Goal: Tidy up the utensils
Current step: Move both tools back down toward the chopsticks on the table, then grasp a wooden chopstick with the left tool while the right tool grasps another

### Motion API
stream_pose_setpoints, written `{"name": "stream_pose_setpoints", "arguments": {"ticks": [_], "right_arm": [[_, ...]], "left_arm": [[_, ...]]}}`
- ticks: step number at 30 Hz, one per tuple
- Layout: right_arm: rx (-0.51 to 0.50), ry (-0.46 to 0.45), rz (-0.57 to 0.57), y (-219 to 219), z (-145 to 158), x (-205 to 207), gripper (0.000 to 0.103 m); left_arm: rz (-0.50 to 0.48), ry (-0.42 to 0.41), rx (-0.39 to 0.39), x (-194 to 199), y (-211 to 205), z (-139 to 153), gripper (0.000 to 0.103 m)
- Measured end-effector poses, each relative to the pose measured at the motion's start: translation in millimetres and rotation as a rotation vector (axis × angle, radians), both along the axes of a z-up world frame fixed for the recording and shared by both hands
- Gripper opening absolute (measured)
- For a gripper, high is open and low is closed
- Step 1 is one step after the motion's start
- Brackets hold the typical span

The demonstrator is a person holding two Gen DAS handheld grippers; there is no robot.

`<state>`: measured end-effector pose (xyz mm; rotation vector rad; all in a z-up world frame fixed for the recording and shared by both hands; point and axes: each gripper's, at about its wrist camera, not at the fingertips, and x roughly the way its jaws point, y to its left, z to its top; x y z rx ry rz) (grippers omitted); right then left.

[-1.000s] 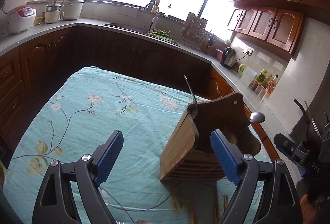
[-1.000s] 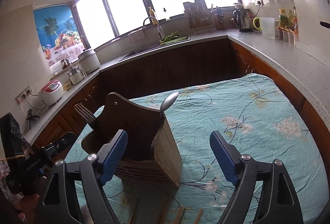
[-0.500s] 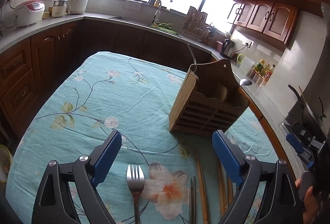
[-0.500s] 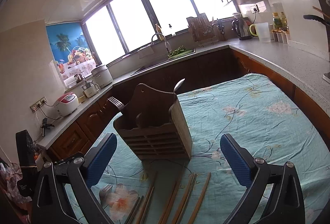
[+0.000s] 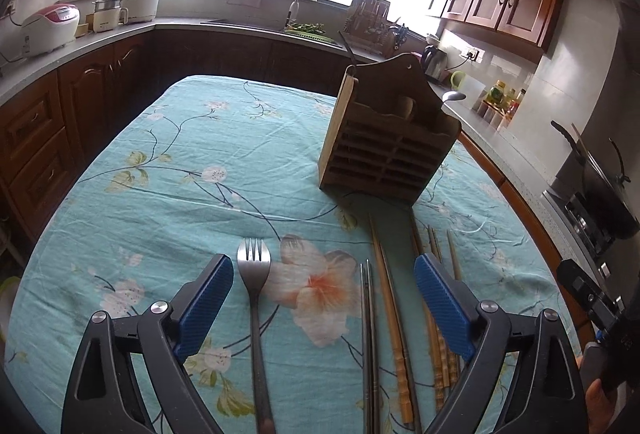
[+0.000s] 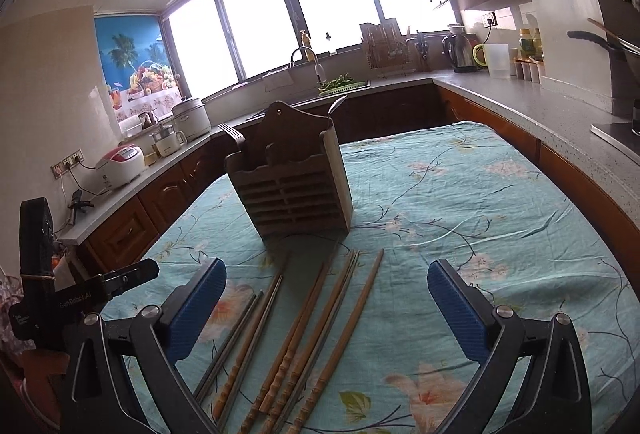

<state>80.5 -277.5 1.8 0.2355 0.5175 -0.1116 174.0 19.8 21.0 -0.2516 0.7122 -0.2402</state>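
A dark wooden utensil holder (image 5: 384,154) (image 6: 292,190) stands upright on the flowered teal tablecloth (image 5: 160,174). A fork (image 6: 232,132) and a spoon (image 6: 338,102) stick up out of it. In front of the holder, a metal fork (image 5: 254,274), a pair of metal chopsticks (image 5: 370,334) and several wooden chopsticks (image 5: 390,294) (image 6: 344,314) lie flat on the cloth. My left gripper (image 5: 322,266) hovers open above the fork and chopsticks. My right gripper (image 6: 327,268) hangs wide open over the wooden chopsticks. Neither holds anything.
Wooden-fronted counters wrap around the table on three sides, with a rice cooker (image 6: 122,164), a sink tap (image 6: 306,60), a kettle (image 6: 460,52) and a dark pan (image 5: 600,190) on them. A hand (image 5: 596,394) holds the other gripper at the lower right of the left wrist view.
Both grippers have drawn back from the holder, which now stands farther off. The fork and chopsticks on the cloth have come into view under them. The right jaws stand slightly wider.
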Motion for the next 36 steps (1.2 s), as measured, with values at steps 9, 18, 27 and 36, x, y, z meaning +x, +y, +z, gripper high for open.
{"name": "stream_pose_setpoints", "arguments": {"ticks": [9, 18, 27, 36], "right_arm": [[0.004, 0.077, -0.024, -3, -16, -2, 0.102], [0.028, 0.100, -0.028, -8, -18, 5, 0.101], [0.064, 0.148, -0.053, -21, -23, 22, 0.069], [0.129, 0.210, -0.066, -39, -34, 49, 0.048]], "left_arm": [[0.004, 0.067, 0.045, 7, -8, 5, 0.092], [-0.019, 0.106, 0.044, 21, -17, 2, 0.092], [-0.069, 0.137, 0.043, 44, -29, -2, 0.087], [-0.122, 0.174, 0.064, 83, -48, -7, 0.066]]}}
